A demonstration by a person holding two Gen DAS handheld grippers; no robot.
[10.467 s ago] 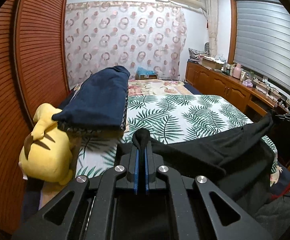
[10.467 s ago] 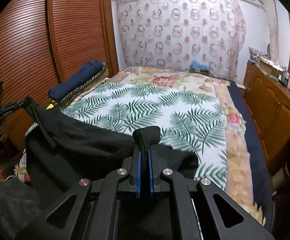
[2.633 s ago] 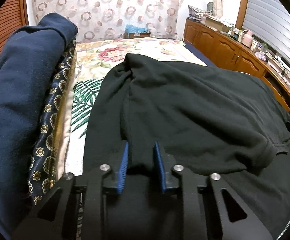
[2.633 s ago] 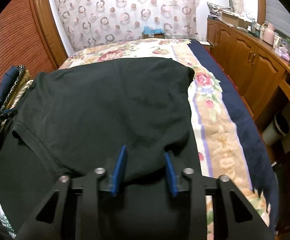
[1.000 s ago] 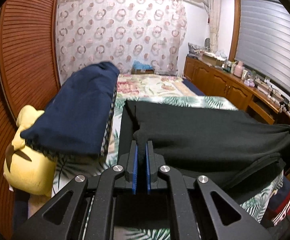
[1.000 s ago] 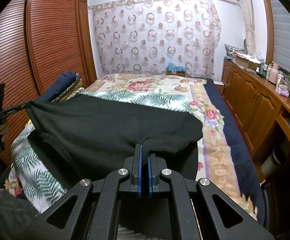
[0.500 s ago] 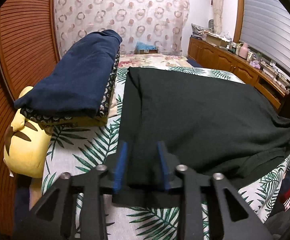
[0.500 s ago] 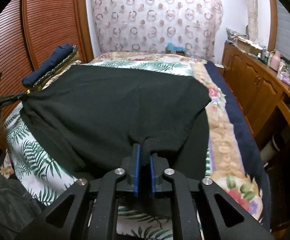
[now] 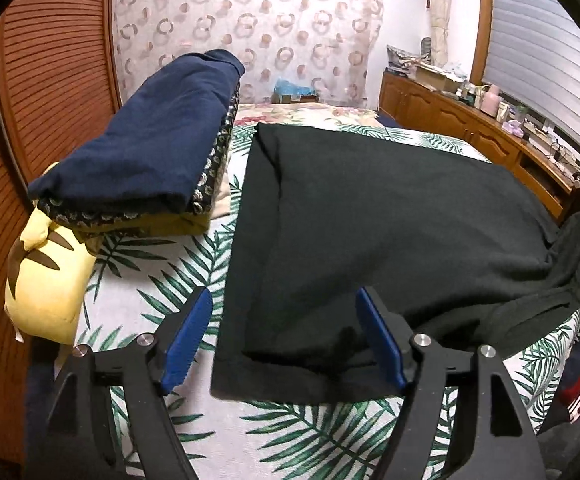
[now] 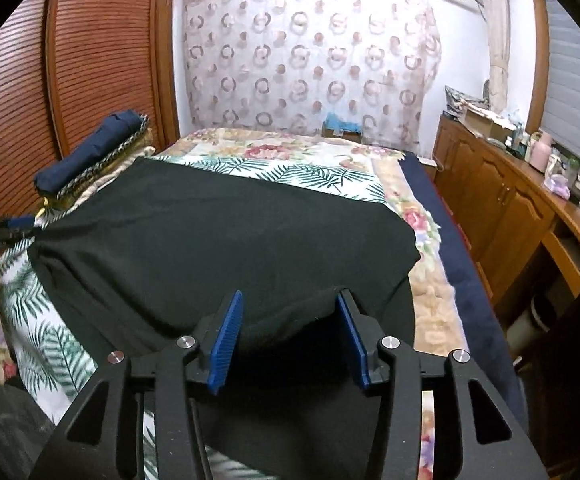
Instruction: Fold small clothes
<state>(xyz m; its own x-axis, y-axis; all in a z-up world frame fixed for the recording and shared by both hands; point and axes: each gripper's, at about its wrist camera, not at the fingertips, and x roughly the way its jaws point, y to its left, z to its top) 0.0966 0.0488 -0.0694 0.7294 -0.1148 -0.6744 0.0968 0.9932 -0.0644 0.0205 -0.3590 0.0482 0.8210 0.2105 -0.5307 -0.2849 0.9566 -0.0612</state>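
Observation:
A black garment [image 9: 389,232] lies folded over itself on the leaf-print bedsheet [image 9: 162,280]. In the left wrist view my left gripper [image 9: 284,312] hovers at its near left corner, jaws opening, blue pads wide apart, cloth lying loose between them. In the right wrist view the same black garment [image 10: 226,236] spreads across the bed. My right gripper [image 10: 290,308] sits at its near right corner, jaws opening; a ridge of cloth rests between the pads, which stand clear of it. The left gripper [image 10: 10,226] shows small at the left edge.
A stack of folded clothes topped by a navy piece [image 9: 146,148] lies left of the garment, above a yellow plush toy [image 9: 46,276]. A slatted wooden wardrobe [image 10: 90,64] stands on the left. Wooden cabinets [image 10: 501,208] with clutter run along the right wall.
Both grippers were shut on the garment's corners, holding it up a second ago. They came down toward the bed and opened, and the cloth now lies on the sheet.

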